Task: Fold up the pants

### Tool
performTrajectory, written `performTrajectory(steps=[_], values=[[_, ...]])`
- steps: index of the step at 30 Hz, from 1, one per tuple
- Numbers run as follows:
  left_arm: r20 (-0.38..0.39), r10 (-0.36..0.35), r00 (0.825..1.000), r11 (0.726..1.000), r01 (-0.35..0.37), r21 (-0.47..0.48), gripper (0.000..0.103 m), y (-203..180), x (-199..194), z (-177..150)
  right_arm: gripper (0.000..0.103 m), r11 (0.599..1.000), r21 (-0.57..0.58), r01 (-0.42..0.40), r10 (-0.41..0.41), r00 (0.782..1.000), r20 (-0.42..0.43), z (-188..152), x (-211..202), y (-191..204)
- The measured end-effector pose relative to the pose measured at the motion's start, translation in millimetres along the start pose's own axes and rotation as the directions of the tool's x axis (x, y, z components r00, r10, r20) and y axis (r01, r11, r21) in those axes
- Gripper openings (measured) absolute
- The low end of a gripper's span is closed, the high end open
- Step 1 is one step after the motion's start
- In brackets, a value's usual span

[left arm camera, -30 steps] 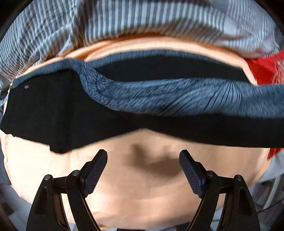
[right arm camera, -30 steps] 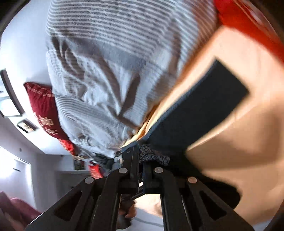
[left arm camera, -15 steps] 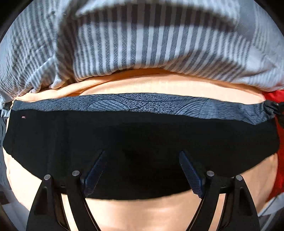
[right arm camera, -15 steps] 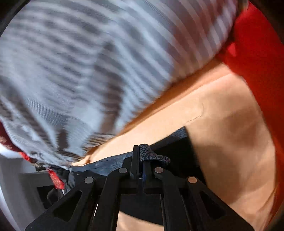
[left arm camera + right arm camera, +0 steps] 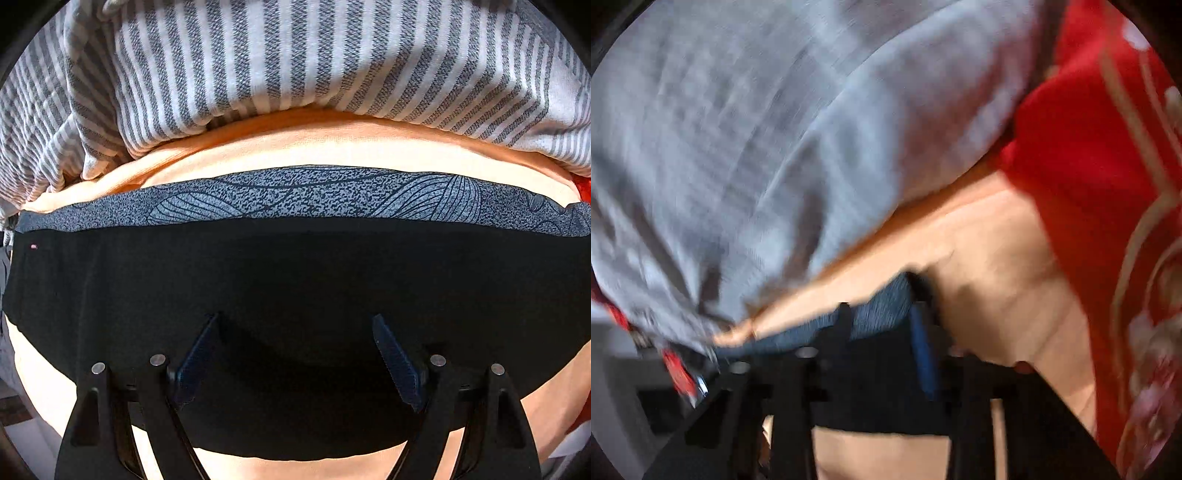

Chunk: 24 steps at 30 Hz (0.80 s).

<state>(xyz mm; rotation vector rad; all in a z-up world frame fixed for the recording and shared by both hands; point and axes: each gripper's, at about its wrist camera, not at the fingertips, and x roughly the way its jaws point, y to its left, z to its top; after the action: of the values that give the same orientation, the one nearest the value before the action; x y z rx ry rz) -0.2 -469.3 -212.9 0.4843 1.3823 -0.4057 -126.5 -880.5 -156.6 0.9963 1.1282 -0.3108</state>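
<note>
right hand-held gripper [image 5: 882,325] just parting, pants [image 5: 879,314] edge between.

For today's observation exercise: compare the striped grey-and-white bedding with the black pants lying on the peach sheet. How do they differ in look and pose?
1. The striped bedding is grey and white; the pants are plain black with a patterned blue-grey band along their far edge.
2. The bedding is bunched and creased; the pants lie flat and smooth.
3. The pants sit nearer the left gripper, the bedding beyond them.

Both rest on the peach sheet.

The pants [image 5: 295,280] lie on the sheet [image 5: 332,147], in front of the blanket [image 5: 295,55].
</note>
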Motion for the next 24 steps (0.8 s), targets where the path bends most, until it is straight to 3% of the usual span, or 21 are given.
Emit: performTrajectory(steps=[4, 6, 8, 10, 13, 17, 22, 24], values=[[0.007, 0.015, 1.0, 1.0, -0.015, 0.01, 0.084, -8.4, -0.7, -2.1, 0.028, 0.988, -0.119, 0.093, -0.097, 0.995, -0.029, -0.6, 38.6, 22.9], [0.006, 0.014, 1.0, 1.0, -0.015, 0.004, 0.086, -12.4, 2.0, 2.0, 0.028, 0.957, -0.188, 0.22, -0.226, 0.974, -0.012, 7.8, 62.5, 20.9], [0.004, 0.013, 1.0, 1.0, -0.013, -0.006, 0.088, -5.4, 3.8, 3.4, 0.011, 0.957, -0.152, 0.246, -0.25, 0.968, -0.009, 15.4, 68.8, 10.2], [-0.003, 0.004, 1.0, 1.0, -0.004, -0.02, 0.088, -3.4, 3.4, 3.2, 0.004, 0.976, -0.021, 0.219, -0.219, 0.976, 0.006, 17.9, 56.8, -7.5], [-0.006, 0.004, 1.0, 1.0, -0.005, -0.031, 0.088, -2.7, -0.8, 2.5, 0.012, 0.968, 0.038, 0.246, -0.248, 0.968, 0.036, 6.5, 28.8, -14.9], [0.006, -0.012, 1.0, 0.999, 0.012, -0.03, 0.088, -7.5, -6.4, 1.0, 0.015, 0.969, -0.08, 0.234, -0.228, 0.971, 0.076, -27.2, 3.6, 12.3], [0.004, 0.008, 1.0, 1.0, -0.008, -0.015, 0.088, -16.3, -0.2, -1.6, 0.036, 0.945, -0.177, 0.276, -0.283, 0.959, -0.013, -78.6, 37.5, 18.2], [0.005, -0.001, 1.0, 1.0, 0.001, -0.017, 0.088, -16.5, 2.4, -2.7, 0.036, 0.952, -0.16, 0.26, -0.259, 0.965, 0.028, -88.0, 39.0, 11.6]])
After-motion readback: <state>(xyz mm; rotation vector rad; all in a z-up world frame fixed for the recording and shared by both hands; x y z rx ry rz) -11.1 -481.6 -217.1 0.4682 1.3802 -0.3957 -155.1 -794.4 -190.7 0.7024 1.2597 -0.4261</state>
